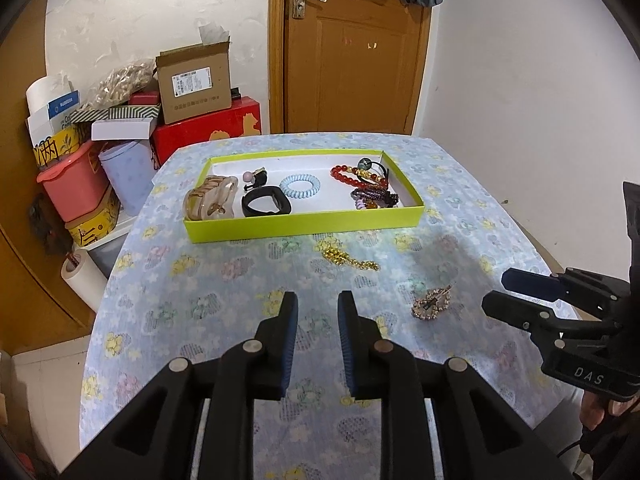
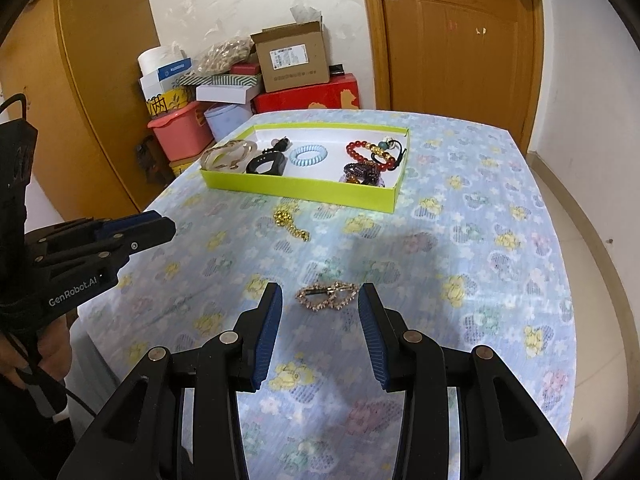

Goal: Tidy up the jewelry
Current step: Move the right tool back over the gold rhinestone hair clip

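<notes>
A lime-green tray (image 1: 304,224) (image 2: 304,192) on the flowered tablecloth holds a beige hair claw (image 1: 210,200), a black band (image 1: 266,201), a blue coil hair tie (image 1: 300,186) and red and purple bead bracelets (image 1: 360,176). A gold chain (image 1: 348,258) (image 2: 291,222) lies in front of the tray. A rhinestone double-heart clip (image 2: 327,296) (image 1: 432,302) lies just ahead of my open, empty right gripper (image 2: 320,300), between its fingertips. My left gripper (image 1: 318,308) is open and empty, left of the clip.
Stacked boxes, a pink tub (image 1: 74,184) and paper rolls stand beyond the table's left edge. A wooden door (image 1: 352,48) is behind the table. The table's rounded edge (image 2: 560,320) falls off to the right.
</notes>
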Tool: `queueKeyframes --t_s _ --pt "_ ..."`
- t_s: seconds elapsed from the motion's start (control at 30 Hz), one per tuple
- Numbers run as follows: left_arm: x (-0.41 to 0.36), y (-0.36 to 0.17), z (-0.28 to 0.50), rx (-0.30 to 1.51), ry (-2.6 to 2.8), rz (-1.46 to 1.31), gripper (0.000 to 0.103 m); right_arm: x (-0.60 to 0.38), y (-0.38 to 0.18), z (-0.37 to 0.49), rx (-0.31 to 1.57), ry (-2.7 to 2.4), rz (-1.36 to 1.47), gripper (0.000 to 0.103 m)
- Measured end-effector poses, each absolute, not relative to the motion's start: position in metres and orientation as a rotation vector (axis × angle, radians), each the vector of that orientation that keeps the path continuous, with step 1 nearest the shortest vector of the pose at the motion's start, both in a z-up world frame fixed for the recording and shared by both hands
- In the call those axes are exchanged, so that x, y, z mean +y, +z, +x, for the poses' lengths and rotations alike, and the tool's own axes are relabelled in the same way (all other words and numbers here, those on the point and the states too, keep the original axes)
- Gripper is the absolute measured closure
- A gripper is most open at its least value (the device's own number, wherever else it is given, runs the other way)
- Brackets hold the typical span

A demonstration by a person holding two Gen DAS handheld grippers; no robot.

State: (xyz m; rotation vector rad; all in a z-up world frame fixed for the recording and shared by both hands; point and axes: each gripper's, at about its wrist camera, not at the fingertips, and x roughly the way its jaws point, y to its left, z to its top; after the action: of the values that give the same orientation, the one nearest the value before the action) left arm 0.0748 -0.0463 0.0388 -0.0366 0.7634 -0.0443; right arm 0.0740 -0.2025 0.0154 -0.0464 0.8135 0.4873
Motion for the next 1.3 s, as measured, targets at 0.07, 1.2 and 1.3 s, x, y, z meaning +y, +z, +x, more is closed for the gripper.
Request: queueKeyframes --t_s 0.07,1.2,1.3 --pt "-0.046 0.037 0.075 0.766 -0.045 -0.038 0.081 -0.202 0.013 0.074 0.821 0.487 -0.045 0.062" --pt "-0.007 -0.001 0.096 0.843 -0.02 -0.139 0.08 -0.168 -0.033 0.132 0.981 0.47 0.001 0.055" --pt "-0.006 -0.002 0.097 0.845 -0.021 -0.139 0.08 -0.165 -0.033 0.138 0.978 0.466 -0.006 0.055"
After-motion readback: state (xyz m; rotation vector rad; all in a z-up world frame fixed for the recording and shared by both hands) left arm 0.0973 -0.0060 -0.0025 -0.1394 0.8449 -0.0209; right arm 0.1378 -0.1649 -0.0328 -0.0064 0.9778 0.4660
